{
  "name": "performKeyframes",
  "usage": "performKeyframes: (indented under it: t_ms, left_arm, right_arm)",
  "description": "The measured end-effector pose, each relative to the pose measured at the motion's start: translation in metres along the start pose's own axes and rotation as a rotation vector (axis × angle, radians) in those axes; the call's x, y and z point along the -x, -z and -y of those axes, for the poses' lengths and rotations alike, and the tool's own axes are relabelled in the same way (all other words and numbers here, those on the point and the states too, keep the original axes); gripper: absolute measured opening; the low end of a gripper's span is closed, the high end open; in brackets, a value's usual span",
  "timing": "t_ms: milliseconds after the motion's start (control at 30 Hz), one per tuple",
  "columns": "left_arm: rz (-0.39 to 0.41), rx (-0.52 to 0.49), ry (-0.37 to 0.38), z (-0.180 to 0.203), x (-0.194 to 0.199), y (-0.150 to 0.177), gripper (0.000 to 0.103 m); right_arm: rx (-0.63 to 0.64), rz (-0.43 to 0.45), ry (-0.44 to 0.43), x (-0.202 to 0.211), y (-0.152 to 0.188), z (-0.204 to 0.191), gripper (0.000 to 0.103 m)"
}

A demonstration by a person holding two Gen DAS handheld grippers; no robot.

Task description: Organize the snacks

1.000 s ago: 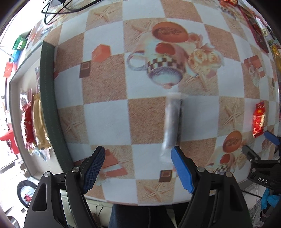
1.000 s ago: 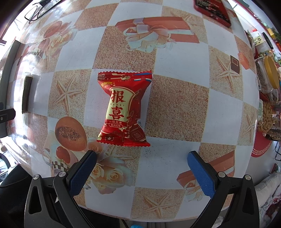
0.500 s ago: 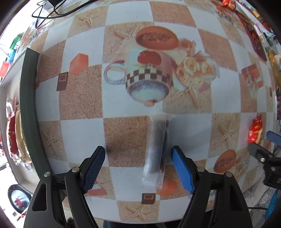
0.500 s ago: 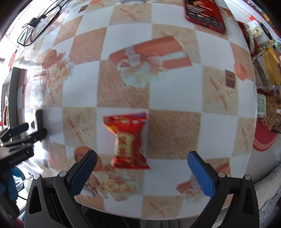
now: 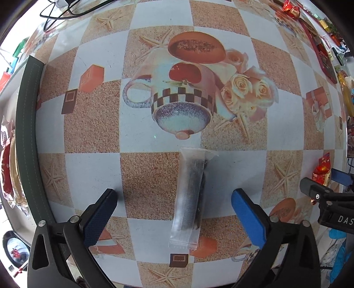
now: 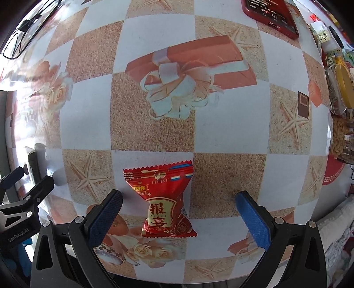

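A long clear-wrapped dark snack stick (image 5: pixel 189 197) lies on the patterned tablecloth, lengthwise between the fingers of my left gripper (image 5: pixel 173 210), which is open and low over it. A red snack packet with Chinese characters (image 6: pixel 164 201) lies flat between the fingers of my right gripper (image 6: pixel 179 212), also open and empty. The red packet also shows far right in the left wrist view (image 5: pixel 322 169), by the right gripper's fingers (image 5: pixel 325 188). The left gripper's fingers (image 6: pixel 24 183) show at the left edge of the right wrist view.
A dark green-rimmed tray (image 5: pixel 27 137) at the left holds red and gold snack packets (image 5: pixel 10 172). A red phone (image 6: pixel 271 15) lies at the far right top. Jars of nuts and snacks (image 6: pixel 340 93) crowd the right edge. Glasses (image 6: pixel 24 33) lie far left.
Both grippers have dropped closer to the table. The snack stick now sits deeper between the left fingers, and the red packet sits between the right fingers. Both stay open.
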State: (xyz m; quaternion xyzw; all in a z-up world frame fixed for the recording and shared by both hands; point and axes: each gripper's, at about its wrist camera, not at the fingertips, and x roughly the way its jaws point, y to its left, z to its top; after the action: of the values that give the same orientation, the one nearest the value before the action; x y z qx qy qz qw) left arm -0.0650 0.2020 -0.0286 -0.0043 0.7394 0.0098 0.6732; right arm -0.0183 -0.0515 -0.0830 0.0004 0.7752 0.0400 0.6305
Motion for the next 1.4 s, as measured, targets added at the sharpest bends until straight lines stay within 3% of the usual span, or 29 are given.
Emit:
performKeyframes:
  t_ms: [67, 200, 267, 300, 333, 367, 400, 433, 667, 900, 1200, 1400]
  left_arm:
    - [-0.004, -0.014, -0.001, 0.001, -0.001, 0.0, 0.1]
    - [0.004, -0.057, 0.0, 0.008, 0.008, 0.002, 0.089]
    - [0.016, -0.089, -0.002, 0.014, 0.013, 0.002, 0.073]
    - [0.022, -0.103, -0.004, 0.016, 0.016, 0.002, 0.068]
    - [0.03, -0.117, -0.006, 0.019, 0.02, 0.003, 0.054]
    - [0.035, -0.13, -0.006, 0.022, 0.022, 0.002, 0.033]
    - [0.036, -0.146, -0.001, 0.023, 0.024, 0.002, 0.022]
    - [0.026, -0.15, 0.016, 0.022, 0.024, 0.002, 0.018]
    - [0.022, -0.121, 0.059, -0.002, 0.035, 0.007, 0.018]
    - [0.081, -0.091, 0.072, -0.027, 0.071, 0.005, 0.018]
    - [0.143, -0.06, 0.074, -0.071, 0.102, 0.005, 0.018]
    - [0.151, -0.144, 0.087, -0.089, 0.101, -0.002, 0.018]
  right_arm:
    - [0.004, 0.011, -0.001, 0.002, 0.014, -0.004, 0.093]
    - [0.025, 0.034, 0.0, 0.012, 0.023, -0.017, 0.065]
    - [0.024, 0.045, -0.002, 0.023, 0.023, -0.016, 0.047]
    - [0.023, 0.051, -0.009, 0.026, 0.022, -0.018, 0.031]
    - [0.021, 0.049, -0.02, 0.027, 0.022, -0.018, 0.028]
    - [0.017, 0.047, -0.03, 0.029, 0.022, -0.017, 0.028]
    - [0.013, 0.046, -0.041, 0.031, 0.022, -0.018, 0.028]
    - [0.008, 0.045, -0.056, 0.032, 0.022, -0.018, 0.028]
    - [-0.009, 0.033, -0.12, 0.045, 0.022, -0.02, 0.028]
    - [0.005, 0.043, -0.16, 0.055, 0.033, -0.029, 0.028]
    - [0.014, 0.09, -0.205, 0.081, 0.023, -0.089, 0.028]
    - [-0.031, 0.111, -0.218, 0.093, 0.026, -0.122, 0.028]
